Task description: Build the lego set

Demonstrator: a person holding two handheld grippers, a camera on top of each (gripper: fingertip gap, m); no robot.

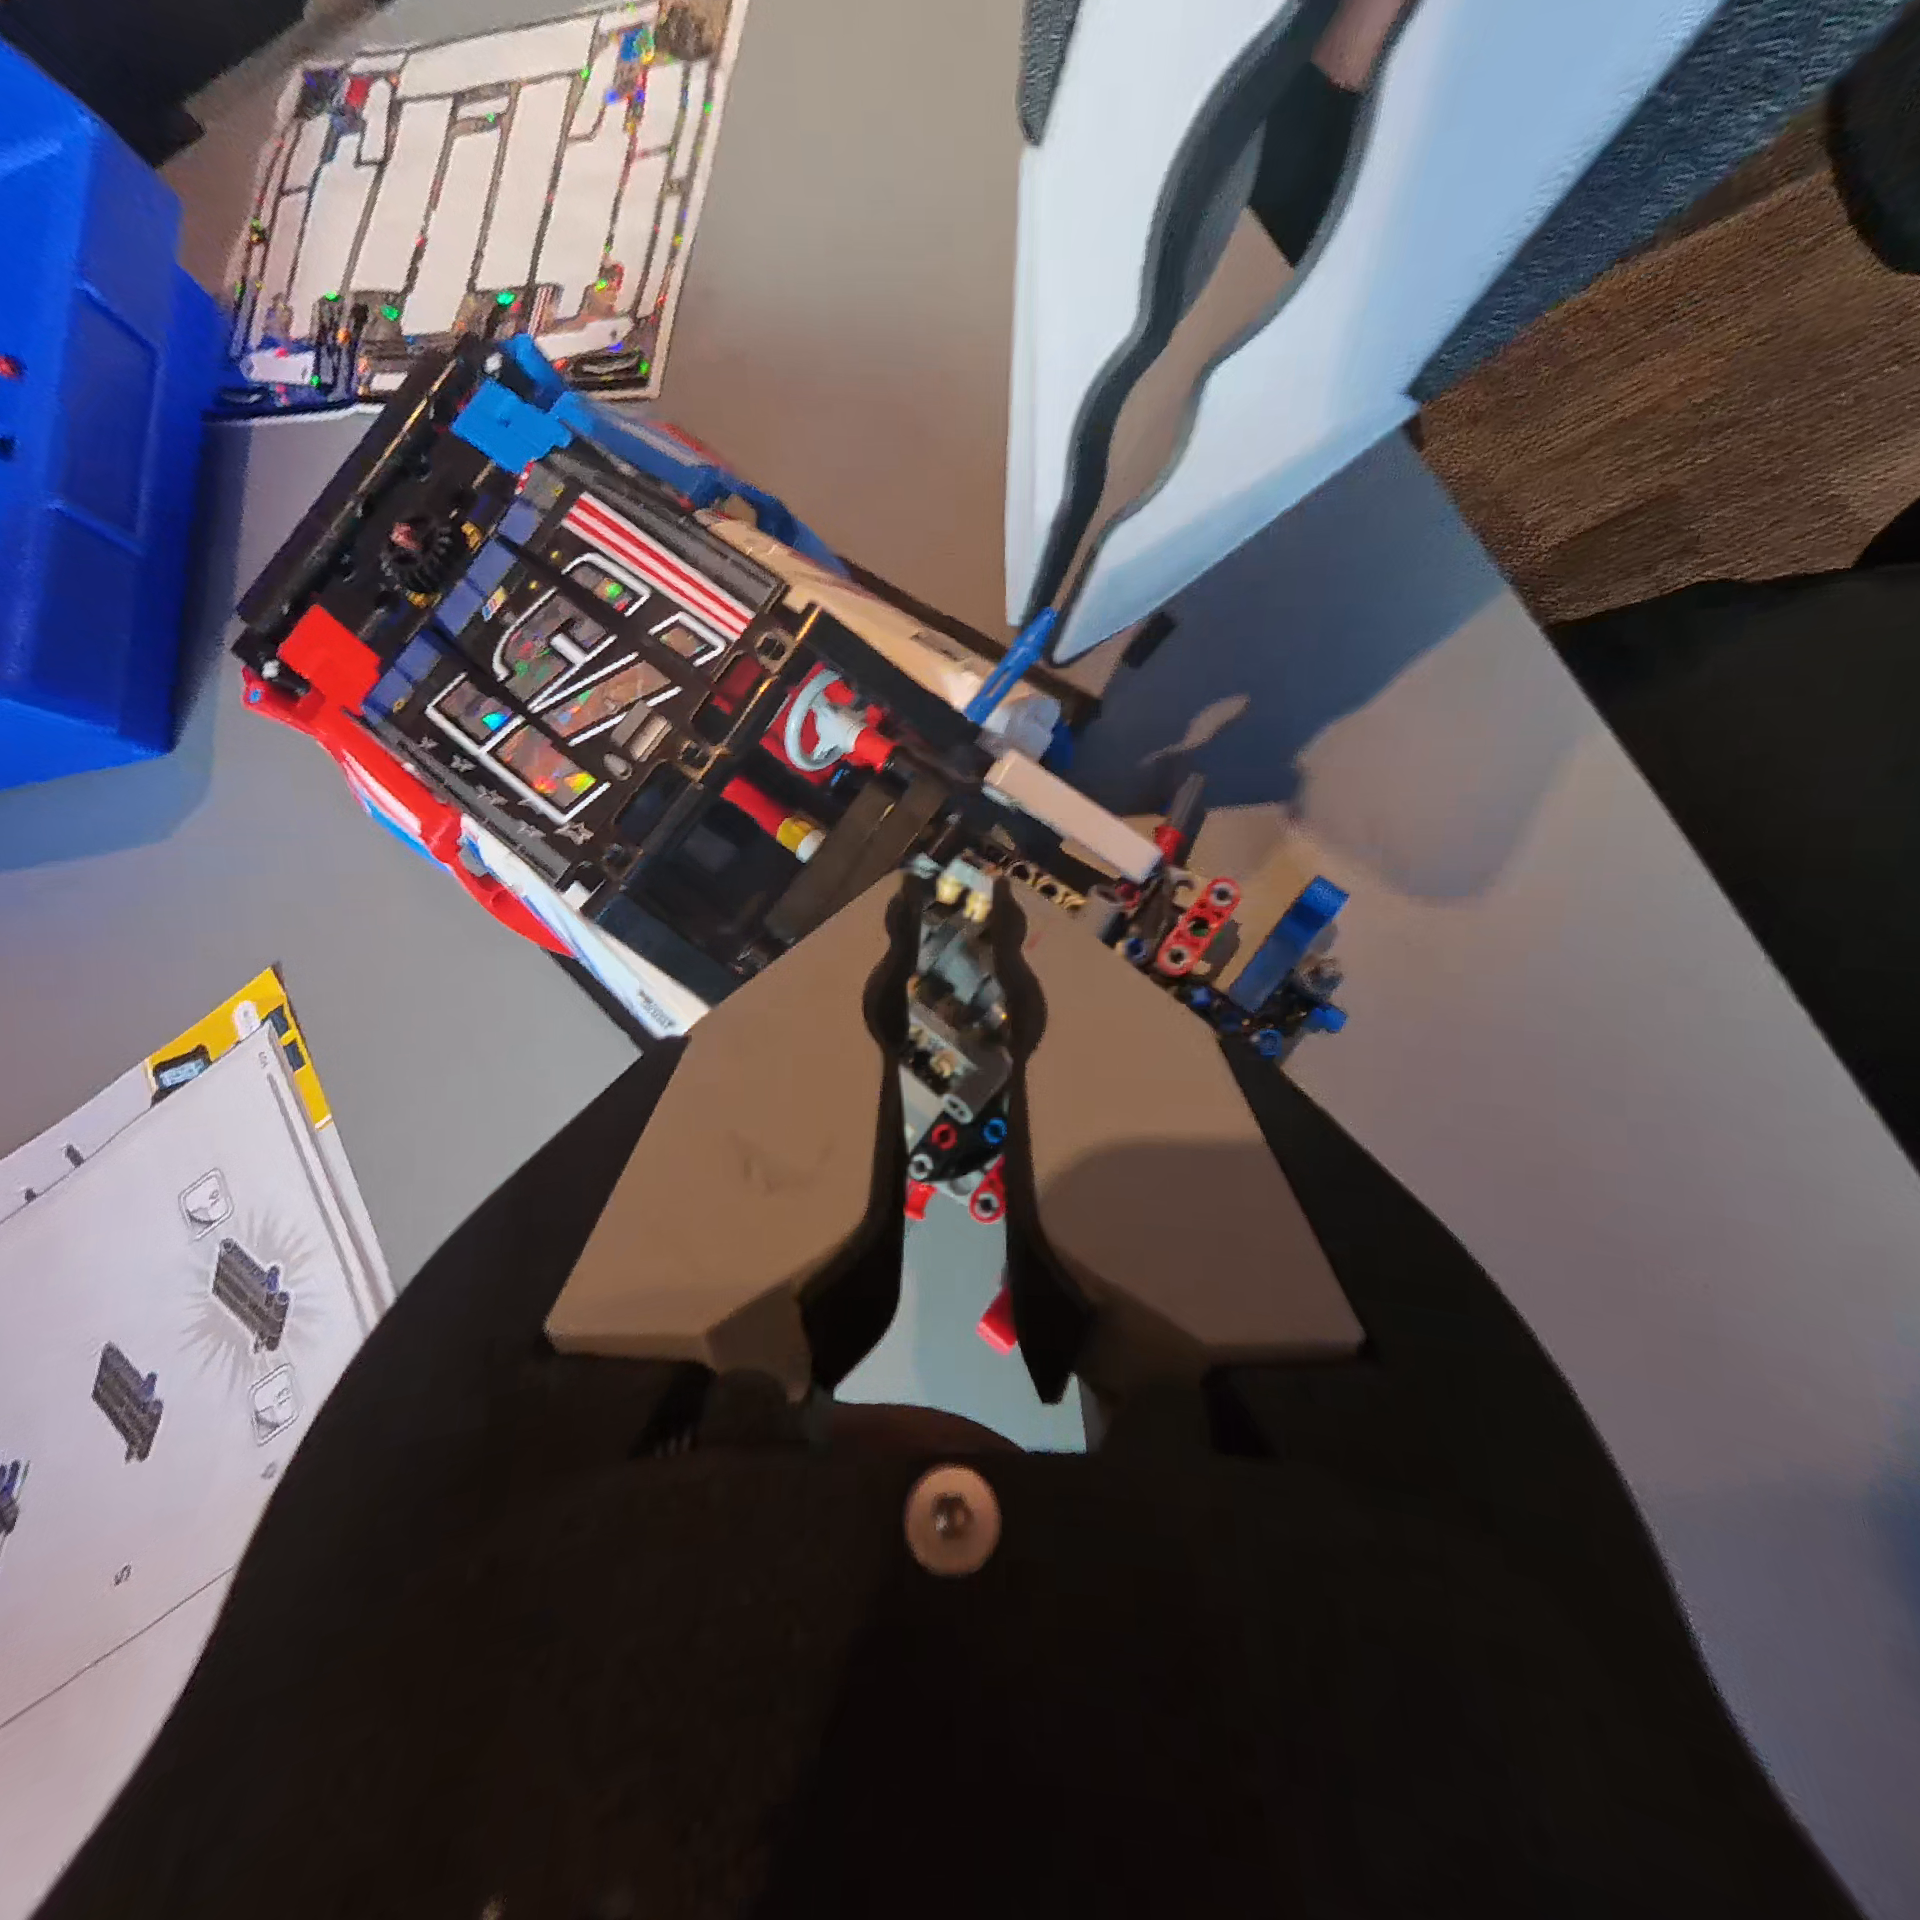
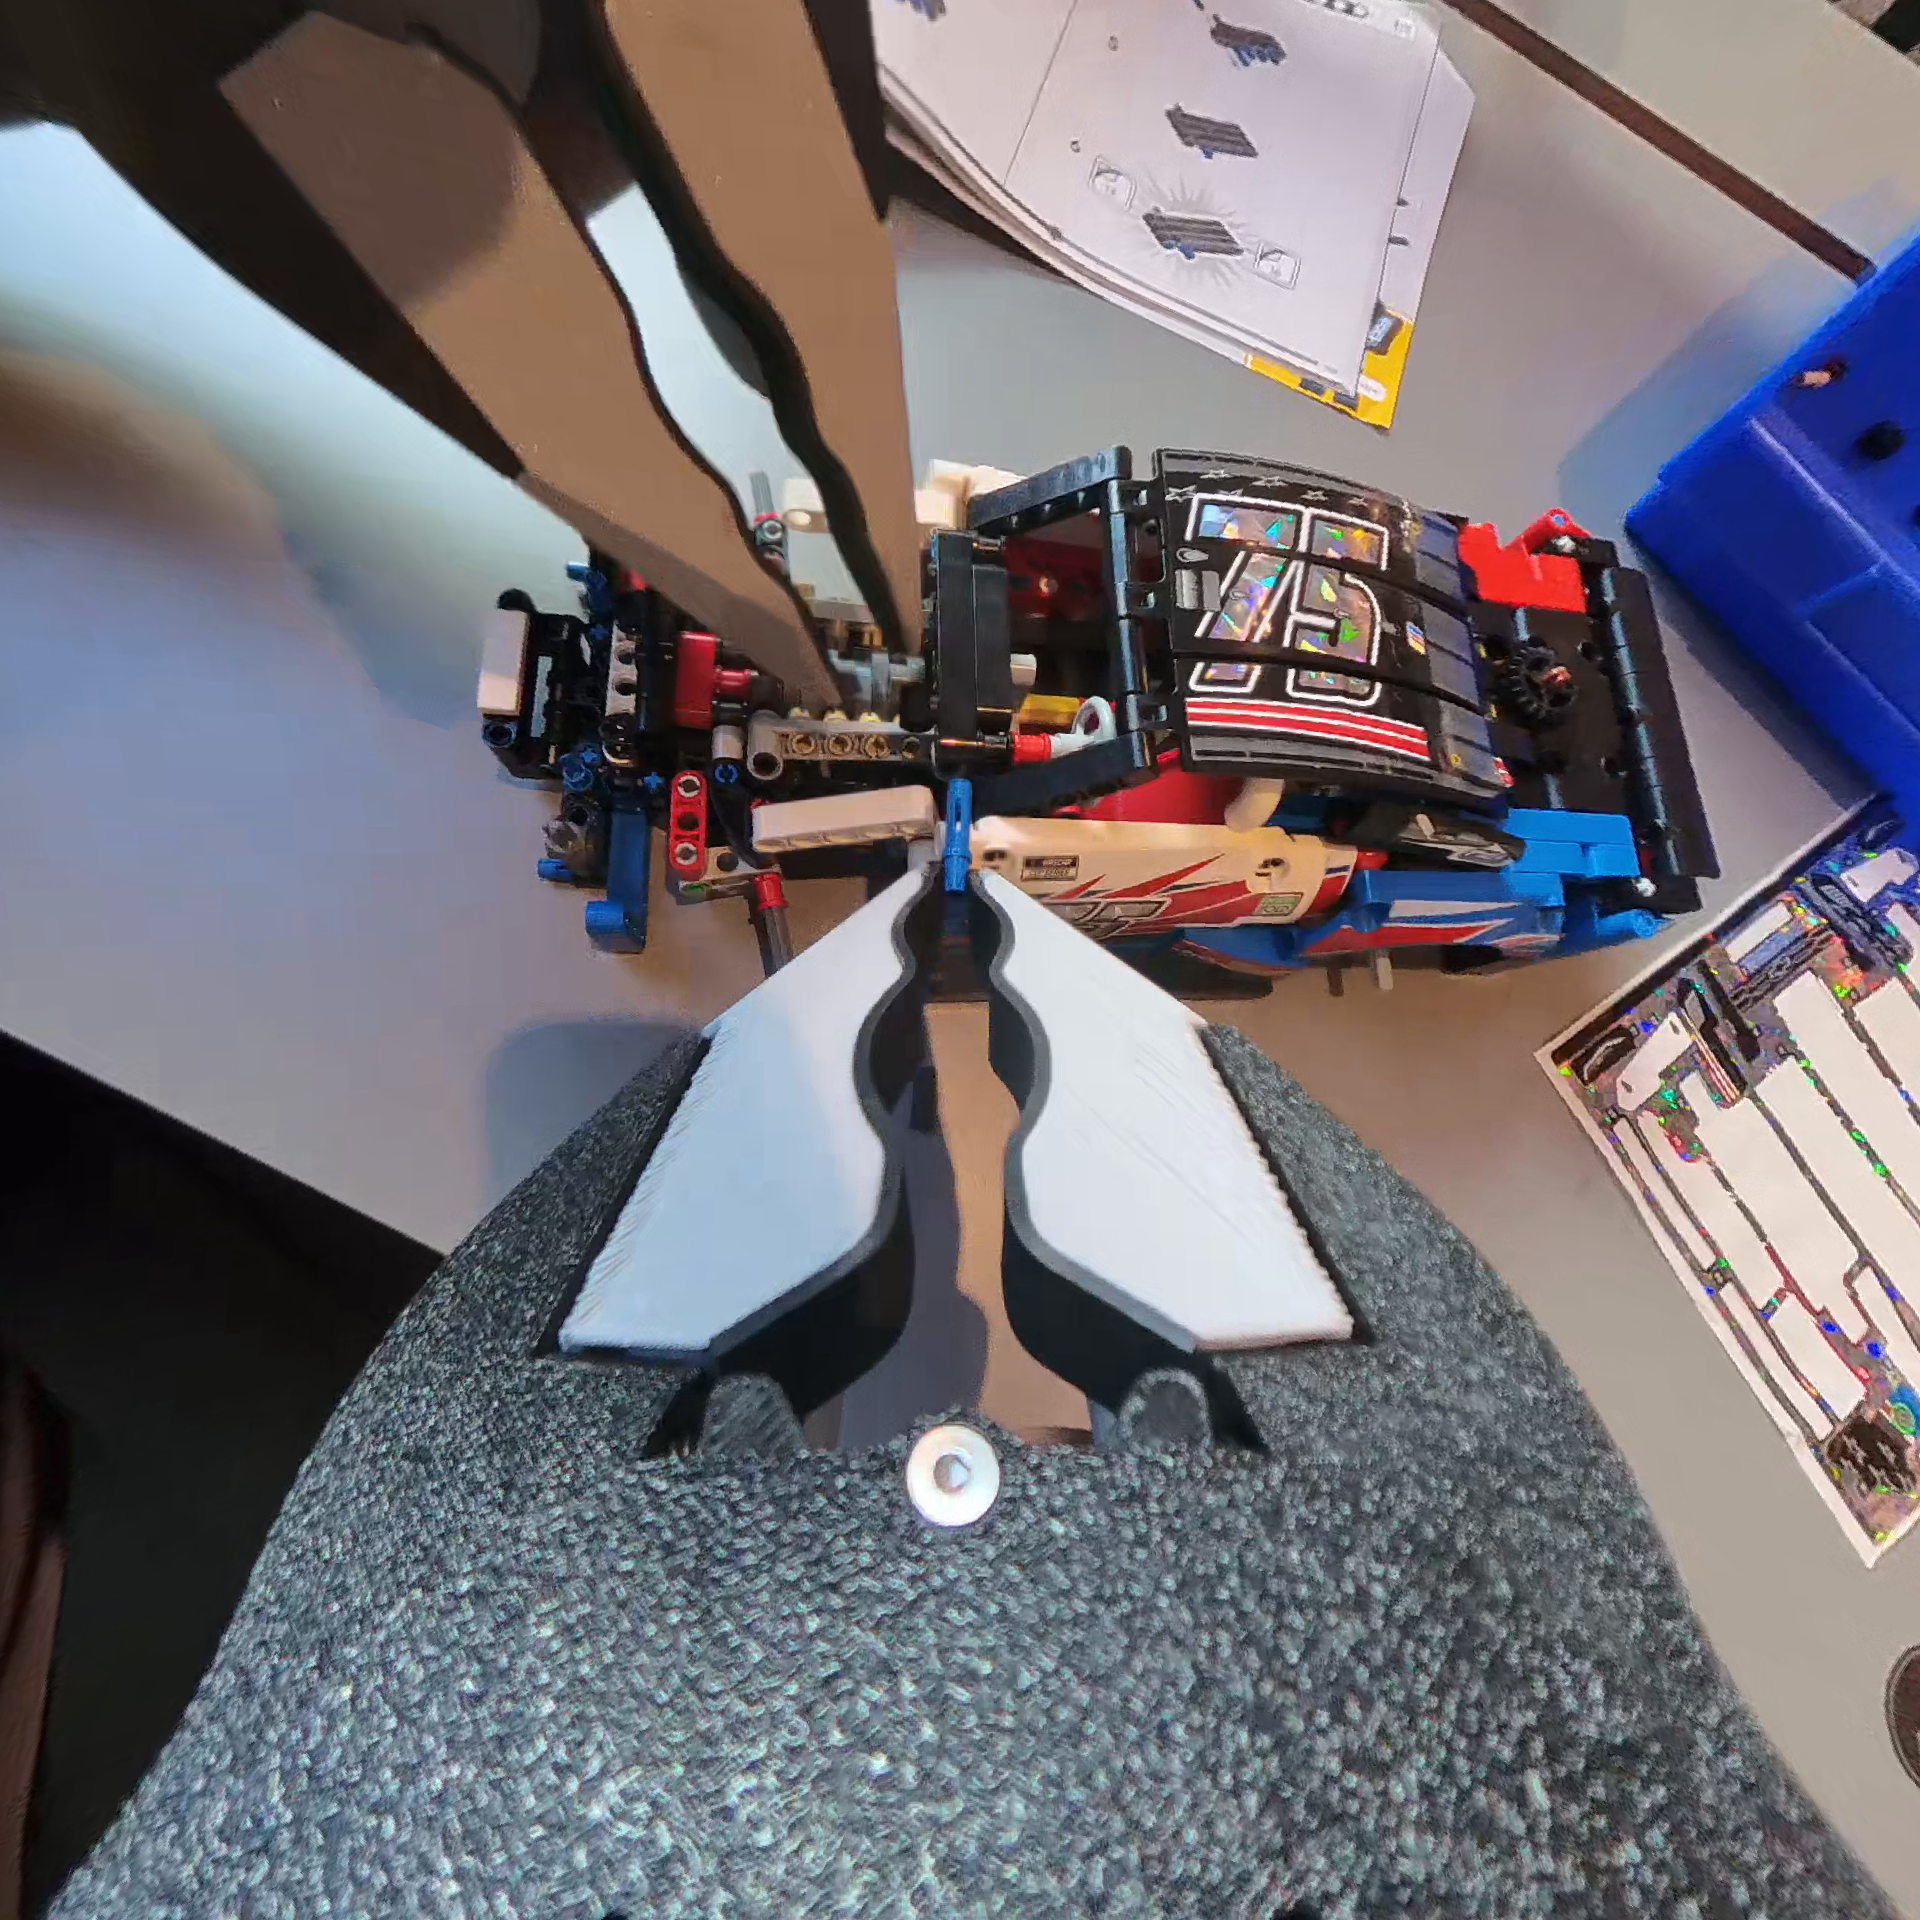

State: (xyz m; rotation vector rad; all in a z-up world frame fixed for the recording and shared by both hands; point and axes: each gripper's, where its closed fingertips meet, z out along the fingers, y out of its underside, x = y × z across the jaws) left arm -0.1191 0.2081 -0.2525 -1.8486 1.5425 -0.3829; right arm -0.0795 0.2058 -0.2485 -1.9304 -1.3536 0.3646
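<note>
- The lego car (image 2: 1247,727) is sitting on the grey tabletop (image 2: 1143,343), roof and doors mostly done, front end still open framework
- The right gripper (image 2: 951,883) is pinching a thin blue pin (image 2: 956,831) at its fingertips, fingers clamped on it, and pointing it at the car's side just behind the bare front frame, looks like it's lining it up with a hole there
- The left gripper (image 1: 951,904) is reaching into the open engine area, fingers nearly together around the grey parts (image 1: 961,997) in there. I'm guessing it's bracing the car so it isn't sliding while the pin is going in, but can't tell how firm that grip is
- The instruction booklet (image 2: 1195,177) is lying open beside the car, the sticker sheet (image 2: 1787,1143) and a blue bin (image 2: 1787,540) are sitting near the tail, all within easy reach
</note>
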